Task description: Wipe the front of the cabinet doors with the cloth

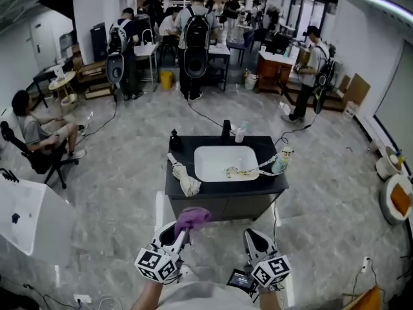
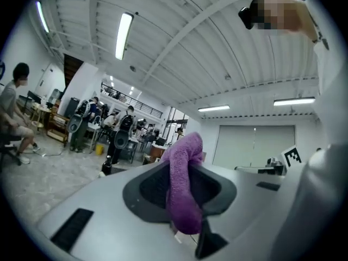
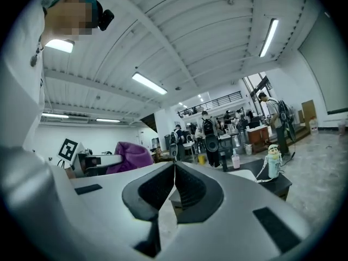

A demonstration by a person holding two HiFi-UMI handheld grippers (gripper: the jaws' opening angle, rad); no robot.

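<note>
In the head view the cabinet (image 1: pixel 222 206) doors are a dark, foreshortened strip under the sink top, with detail hard to make out. The left gripper view shows the purple cloth (image 2: pixel 185 184), fuzzy and folded, clamped between the left gripper's (image 1: pixel 173 236) 2 jaws in front of the cabinet, not touching it. The right gripper (image 3: pixel 174 170) is pressed closed on nothing.

grey marble floor (image 1: pixel 116 192), ceiling strip lights (image 2: pixel 123 35)

Text/brands/nos.: none legible anywhere.
White cube w/ black square markers (image 1: pixel 157 264): coded pattern only, no letters.
</note>
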